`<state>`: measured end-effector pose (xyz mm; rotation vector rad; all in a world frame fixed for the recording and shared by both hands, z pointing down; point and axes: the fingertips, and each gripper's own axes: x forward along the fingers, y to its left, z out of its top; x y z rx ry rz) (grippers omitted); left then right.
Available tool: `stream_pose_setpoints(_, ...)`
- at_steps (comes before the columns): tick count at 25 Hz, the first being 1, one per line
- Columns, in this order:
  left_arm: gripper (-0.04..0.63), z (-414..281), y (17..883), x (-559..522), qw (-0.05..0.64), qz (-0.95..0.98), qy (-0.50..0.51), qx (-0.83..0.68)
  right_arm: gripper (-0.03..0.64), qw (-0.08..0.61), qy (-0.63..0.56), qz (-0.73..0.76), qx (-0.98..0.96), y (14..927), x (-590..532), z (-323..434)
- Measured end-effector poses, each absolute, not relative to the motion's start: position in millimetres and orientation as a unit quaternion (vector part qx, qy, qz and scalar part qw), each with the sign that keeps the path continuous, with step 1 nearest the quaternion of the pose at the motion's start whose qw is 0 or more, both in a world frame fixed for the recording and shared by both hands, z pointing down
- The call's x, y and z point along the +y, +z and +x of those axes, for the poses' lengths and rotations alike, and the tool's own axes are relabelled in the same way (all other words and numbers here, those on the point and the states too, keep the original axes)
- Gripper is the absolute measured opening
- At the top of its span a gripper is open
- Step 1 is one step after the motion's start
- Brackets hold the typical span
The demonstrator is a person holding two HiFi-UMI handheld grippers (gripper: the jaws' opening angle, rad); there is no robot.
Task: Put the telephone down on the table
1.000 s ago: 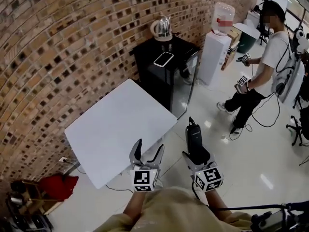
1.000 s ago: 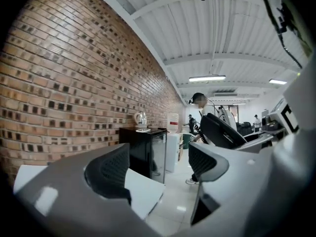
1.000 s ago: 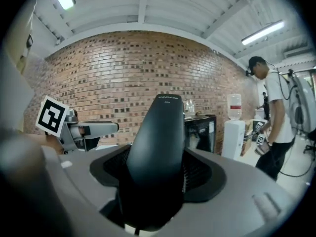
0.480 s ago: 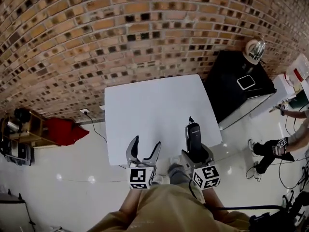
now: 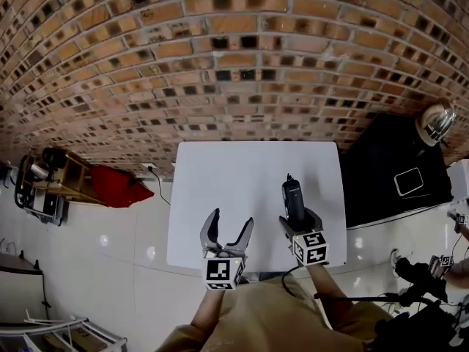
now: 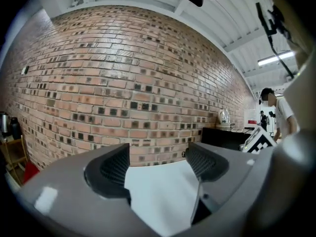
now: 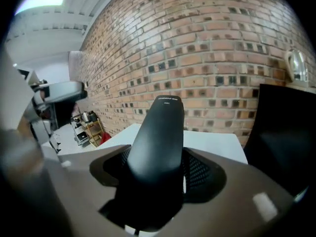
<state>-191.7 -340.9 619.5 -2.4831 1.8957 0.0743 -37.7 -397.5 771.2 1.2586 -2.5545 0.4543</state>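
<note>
well, smooth black oblong telephone (image 7: 159, 137) over matte white table (image 5: 227, 189).

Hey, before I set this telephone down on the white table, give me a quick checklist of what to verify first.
1. Telephone clamped in the right gripper: ok, jaws shut on its lower half.
2. White table bare where the telephone would land: ok.
3. Left gripper empty, jaws apart, off to the telephone's side: ok.
4. Telephone over the table, not past its edge: ok by the head view.
5. Gap between telephone and table: cannot tell.
</note>
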Motion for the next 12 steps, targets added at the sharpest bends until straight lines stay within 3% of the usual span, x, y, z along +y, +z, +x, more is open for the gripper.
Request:
stream_pose_setpoints(11,0.376,-225.6,695.4,-414.1,-0.029,-0.768,-0.018,0.639,0.32,0.243,0.241,0.498,-0.797,961.4,-605.4,73.1)
stream_pose_setpoints(12,0.376,-226.7,699.8,-419.6,-0.027,-0.771,-0.025,0.636,0.297,0.248,0.247,0.504,-0.789,973.2,-617.7,81.9)
